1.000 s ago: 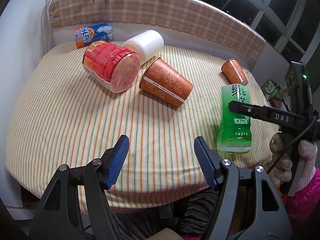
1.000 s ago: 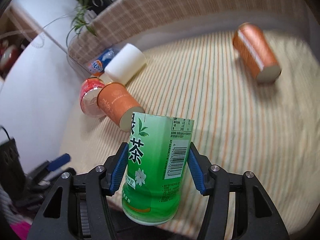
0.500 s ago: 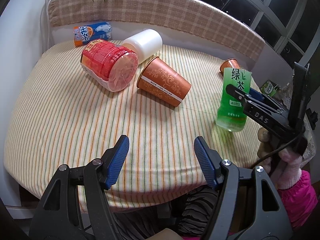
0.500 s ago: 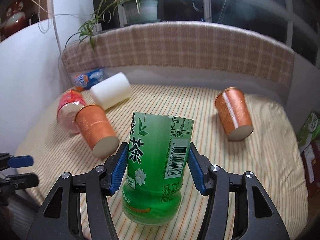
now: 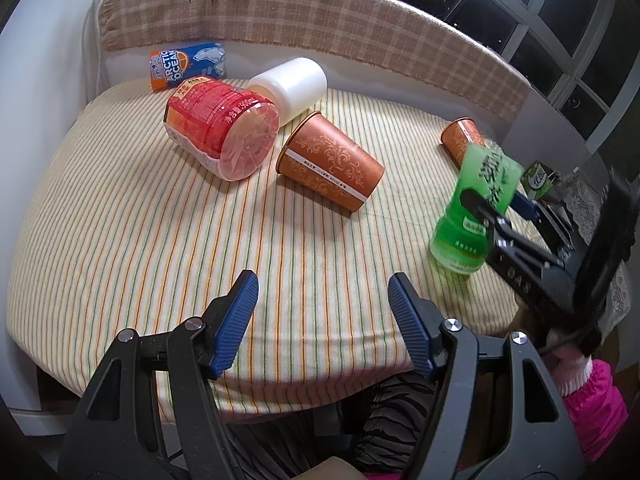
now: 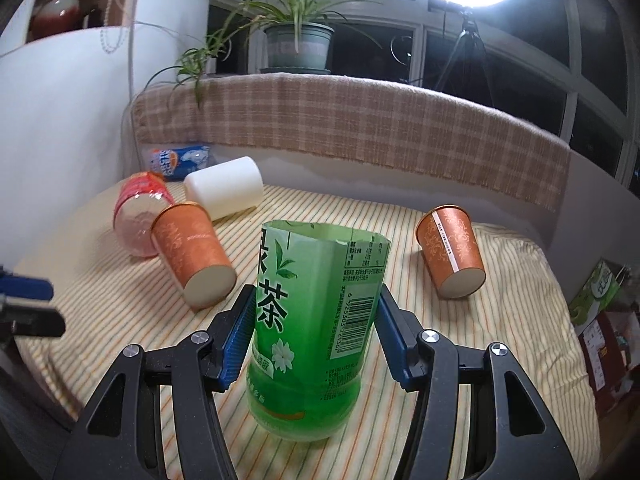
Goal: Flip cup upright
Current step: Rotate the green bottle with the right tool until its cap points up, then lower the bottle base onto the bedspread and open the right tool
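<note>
The right gripper [image 6: 310, 336] has its blue pads [image 6: 237, 340] clamped on both sides of the green cup [image 6: 316, 328], which is really a cut-off green tea bottle with the open, jagged rim facing up. The cup sits mouth-up between the fingers; from the left wrist view it leans a bit, and it's hard to say if its base is actually touching the striped tablecloth [image 5: 120, 220] or just above it.

The left gripper [image 5: 322, 312] is spread wide with nothing between its pads, hanging over the near edge of the table.

Out past the left fingers, an orange paper cup [image 5: 330, 162] lies on its side, with a red-labelled clear jar [image 5: 222, 128] and a white cylinder [image 5: 290, 86] just beyond it, the jar touching the cylinder. A blue and orange can [image 5: 186, 64] lies further back. A second orange paper cup [image 6: 450, 250] lies tipped over ahead and to the right of the right fingers, well apart from the green one.
</note>
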